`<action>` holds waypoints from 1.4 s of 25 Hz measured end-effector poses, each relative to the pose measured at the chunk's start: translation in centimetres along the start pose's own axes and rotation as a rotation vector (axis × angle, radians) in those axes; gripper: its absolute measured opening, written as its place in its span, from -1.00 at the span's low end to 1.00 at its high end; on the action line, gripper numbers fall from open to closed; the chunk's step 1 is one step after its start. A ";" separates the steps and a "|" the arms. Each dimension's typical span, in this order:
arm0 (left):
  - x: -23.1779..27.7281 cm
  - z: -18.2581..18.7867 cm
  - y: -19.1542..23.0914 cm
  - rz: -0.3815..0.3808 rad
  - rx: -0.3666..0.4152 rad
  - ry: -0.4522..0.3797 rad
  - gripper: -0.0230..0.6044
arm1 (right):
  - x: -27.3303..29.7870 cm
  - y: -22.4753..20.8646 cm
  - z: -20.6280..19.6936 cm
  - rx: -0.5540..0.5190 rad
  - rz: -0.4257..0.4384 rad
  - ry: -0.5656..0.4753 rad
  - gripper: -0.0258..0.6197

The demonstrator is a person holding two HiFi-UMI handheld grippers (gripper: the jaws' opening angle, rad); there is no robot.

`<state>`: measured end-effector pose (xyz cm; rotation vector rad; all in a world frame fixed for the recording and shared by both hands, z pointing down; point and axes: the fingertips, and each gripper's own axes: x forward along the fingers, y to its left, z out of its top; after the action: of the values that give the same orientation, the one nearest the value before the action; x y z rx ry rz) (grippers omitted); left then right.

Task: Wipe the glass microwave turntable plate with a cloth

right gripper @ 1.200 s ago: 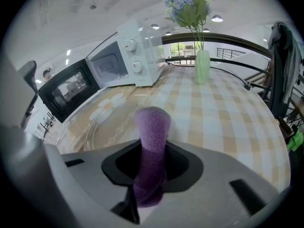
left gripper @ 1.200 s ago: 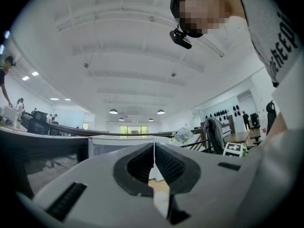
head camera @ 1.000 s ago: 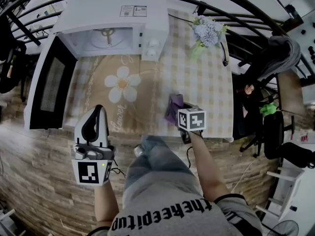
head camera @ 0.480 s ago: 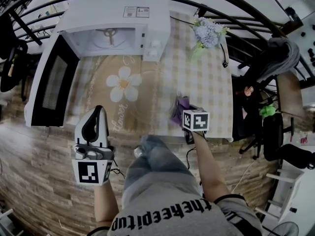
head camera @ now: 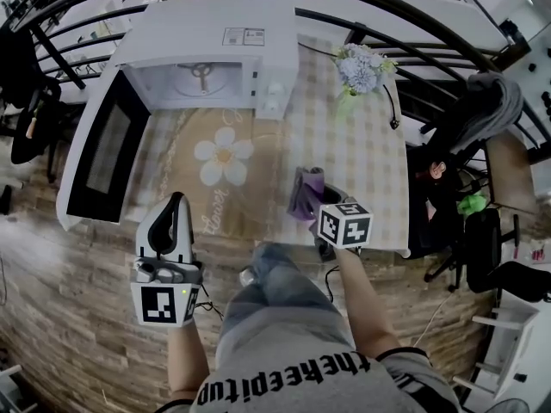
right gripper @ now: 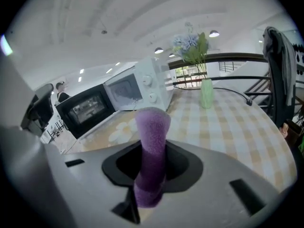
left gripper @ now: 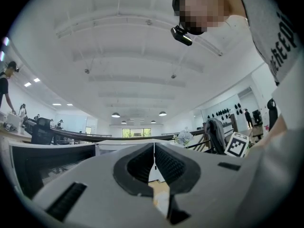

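Table [head camera: 379, 166]: checked cover, fills the middle of the head view.

Microwave [head camera: 207, 33]: white, at the table's far left corner. Its door [head camera: 103, 157] is swung fully open toward your left, so the cavity faces you.

Turntable plate [head camera: 185, 83]: shows only as a pale round outline on the cavity floor with a hub in its middle. The glass itself is hard to make out. Neither gripper is near it.

Placemat [head camera: 185, 183]: tan with a white daisy, lying in front of the microwave.

Your left forearm comes up from the bottom of the head view, roughly straight, elbow close to your body. It holds the left gripper [head camera: 177, 200] pointing away from you. The tip is over the table's near edge, beside the open door's lower corner. In the left gripper view the jaws are pressed together along their whole length, with nothing between them.

Your right forearm reaches further forward and slightly outward. The right gripper [right gripper: 151, 172] is over the near right part of the table, well apart from the microwave. Its marker cube [head camera: 344, 224] faces up.

Cloth [right gripper: 153, 127]: purple, pinched between the right jaws. It stands up out of them as a rolled, rounded column. From the head view it sits just ahead of the cube.

Vase [head camera: 349, 89]: pale green with blue-white flowers, at the far right of the table, beside the microwave.
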<state>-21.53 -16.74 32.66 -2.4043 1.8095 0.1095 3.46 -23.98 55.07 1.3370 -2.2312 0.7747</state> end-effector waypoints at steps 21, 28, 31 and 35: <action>-2.8 2.5 0.2 0.041 -0.003 -0.013 -0.89 | -7.4 6.0 7.5 -0.185 0.041 -0.302 -0.59; -3.0 3.0 -0.2 0.032 -0.012 -0.018 -0.89 | -9.7 7.1 9.1 -0.206 0.047 -0.374 -0.59; -3.0 3.1 -0.1 0.029 -0.021 -0.017 -0.89 | -10.6 7.6 9.9 -0.215 0.047 -0.404 -0.59; -3.1 3.5 0.0 0.029 -0.027 -0.016 -0.89 | -11.9 8.3 11.1 -0.227 0.051 -0.446 -0.59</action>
<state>-22.34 -13.28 29.62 -2.3881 1.8480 0.1566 0.56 -20.28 37.43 1.4508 -2.6053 0.2367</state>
